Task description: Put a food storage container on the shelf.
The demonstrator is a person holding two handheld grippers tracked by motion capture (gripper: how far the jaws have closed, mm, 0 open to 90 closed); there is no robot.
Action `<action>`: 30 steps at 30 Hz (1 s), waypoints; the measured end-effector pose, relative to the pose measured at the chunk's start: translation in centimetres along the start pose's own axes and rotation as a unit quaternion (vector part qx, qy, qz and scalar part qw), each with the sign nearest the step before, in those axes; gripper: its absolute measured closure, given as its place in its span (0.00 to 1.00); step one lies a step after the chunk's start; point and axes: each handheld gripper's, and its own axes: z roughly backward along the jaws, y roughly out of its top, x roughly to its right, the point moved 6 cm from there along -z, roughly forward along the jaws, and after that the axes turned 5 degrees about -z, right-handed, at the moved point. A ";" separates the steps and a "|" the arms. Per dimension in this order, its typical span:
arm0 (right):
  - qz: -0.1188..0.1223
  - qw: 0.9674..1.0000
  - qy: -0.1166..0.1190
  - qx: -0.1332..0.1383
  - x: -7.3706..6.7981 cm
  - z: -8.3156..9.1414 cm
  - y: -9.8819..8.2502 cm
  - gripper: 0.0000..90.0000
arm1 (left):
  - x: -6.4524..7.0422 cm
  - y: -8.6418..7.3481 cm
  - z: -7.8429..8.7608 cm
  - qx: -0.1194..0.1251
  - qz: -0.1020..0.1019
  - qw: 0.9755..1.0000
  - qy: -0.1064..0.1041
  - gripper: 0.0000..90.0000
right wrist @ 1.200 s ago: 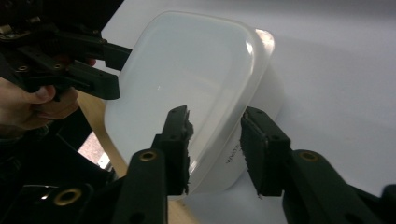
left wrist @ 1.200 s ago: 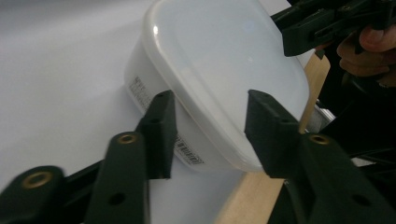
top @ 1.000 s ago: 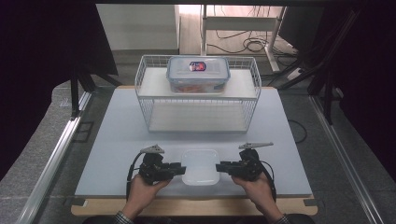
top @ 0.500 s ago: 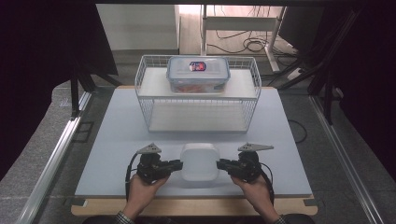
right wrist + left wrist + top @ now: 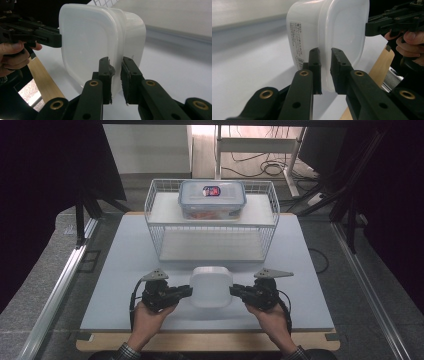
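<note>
Container: the white plastic container [image 5: 211, 286] sits low in the middle of the high view, tipped up on edge between the two grippers, its broad closed face turned toward the person.
Left hand-held gripper: the left hand-held gripper [image 5: 325, 71] pinches the container's rim on its left side in the high view, pads pressed on the thin lip; its jaws have just been closing onto it.
Right hand-held gripper: the right hand-held gripper [image 5: 115, 80] clamps the opposite rim the same way, jaws narrowed onto the plastic.
Why held so: a grip on both sides looks meant to keep the light tub steady and stop it swinging; one pinch alone would likely let it pivot.
Basket: the white wire basket [image 5: 155, 227] stands in the upper middle of the frame, well apart from the container, with a clear lidded box [image 5: 212, 199] resting across its top.
Open room: bare counter [image 5: 125, 250] stretches between container and basket, and to both sides.
Edges: the counter's wooden front edge [image 5: 210, 341] lies just below the hands, so there's little room to draw back.
</note>
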 end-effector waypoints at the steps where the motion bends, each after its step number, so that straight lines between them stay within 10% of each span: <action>1: 0.003 1.000 0.000 0.003 -0.1 0.0 0.3 0.87 | 0.0 0.2 0.1 0.002 -0.003 1.000 0.002 0.89; 30: 0.059 0.996 -0.001 0.071 -2.0 2.6 9.6 0.87 | 0.1 9.1 3.3 0.056 -0.058 0.996 0.038 0.88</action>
